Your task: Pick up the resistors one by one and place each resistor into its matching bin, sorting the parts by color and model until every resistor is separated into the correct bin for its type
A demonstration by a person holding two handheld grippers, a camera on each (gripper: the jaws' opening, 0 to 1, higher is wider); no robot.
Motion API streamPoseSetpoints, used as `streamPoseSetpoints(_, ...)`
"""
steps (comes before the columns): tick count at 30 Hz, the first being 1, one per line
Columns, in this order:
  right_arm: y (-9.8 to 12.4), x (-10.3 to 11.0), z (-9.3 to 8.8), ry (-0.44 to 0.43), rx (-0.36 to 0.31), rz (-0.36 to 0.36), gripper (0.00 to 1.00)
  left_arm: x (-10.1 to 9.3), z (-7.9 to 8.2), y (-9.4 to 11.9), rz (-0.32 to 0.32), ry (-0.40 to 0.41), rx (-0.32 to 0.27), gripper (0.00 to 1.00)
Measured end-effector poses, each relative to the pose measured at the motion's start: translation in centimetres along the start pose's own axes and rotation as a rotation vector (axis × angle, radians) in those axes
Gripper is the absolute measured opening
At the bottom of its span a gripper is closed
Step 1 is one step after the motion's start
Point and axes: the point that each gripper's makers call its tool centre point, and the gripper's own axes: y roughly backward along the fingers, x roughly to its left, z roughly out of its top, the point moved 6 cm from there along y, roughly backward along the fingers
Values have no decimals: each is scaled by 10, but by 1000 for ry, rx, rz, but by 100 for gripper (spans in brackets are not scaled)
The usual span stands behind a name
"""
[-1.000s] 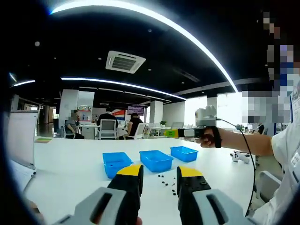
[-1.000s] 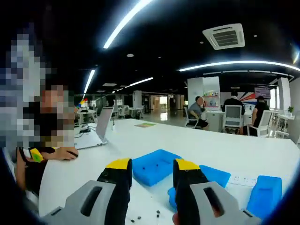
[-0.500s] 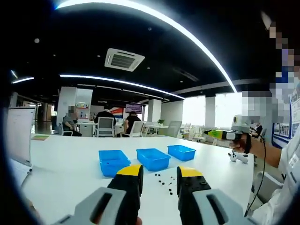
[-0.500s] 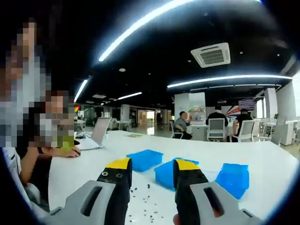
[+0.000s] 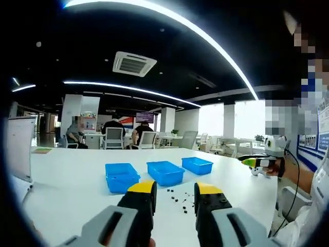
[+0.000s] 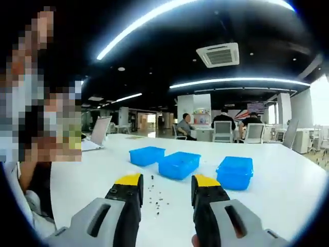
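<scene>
Clearly, the left gripper (image 5: 175,193) rises from the bottom of the left gripper view with its fingers (image 5: 143,191) spread apart, a wide gap between the yellow tips, nothing held and nothing touched. Through that gap, at lower centre, the resistors (image 5: 177,194) lie as small dark specks scattered on the white surface (image 5: 72,180). Just beyond them three blue bins (image 5: 165,172) stand in a row across the middle of the frame, each apart from the next. At the right edge the right gripper (image 5: 248,161) shows, held in a person's hand (image 5: 278,165) above the surface, with a cable hanging from it; whether its fingers are spread cannot be told from there.

From the right gripper view, the right gripper (image 6: 167,183) comes up from the bottom, fingers (image 6: 205,186) likewise spread wide and empty. The resistors (image 6: 154,195) lie on the surface (image 6: 288,180) in the gap at lower centre, nearer the left finger. The bins (image 6: 179,164) sit behind them at mid-frame, the rightmost set a little further from the other two. A laptop (image 6: 98,133) stands open at mid-left on the surface.
</scene>
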Motion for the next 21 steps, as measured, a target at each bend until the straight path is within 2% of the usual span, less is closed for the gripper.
streamPoseSetpoints(6, 2, -3, 0, -9, -1, -14, 37, 2, 0, 1, 4, -2, 2, 31)
streamPoseSetpoints(9, 1, -2, 2, -16, 20, -19, 36, 3, 1, 2, 6, -1, 2, 31)
streamPoseSetpoints(11, -1, 0, 3, 19, 63, -3, 35, 3, 1, 2, 5, 0, 1, 31)
streamPoseSetpoints(13, -6, 5, 6, 104, 136, 27, 33, 3, 1, 2, 6, 0, 1, 31)
streamPoseSetpoints(15, -14, 14, 11, 127, 168, 74, 33, 3, 1, 2, 6, -2, 1, 31)
streamPoseSetpoints(17, -23, 22, 12, 135, 233, 127, 33, 3, 2, 3, 7, -3, 1, 31)
streamPoseSetpoints(21, -45, 34, 17, 193, 348, 178, 33, 3, 3, 4, 6, -4, -4, 31)
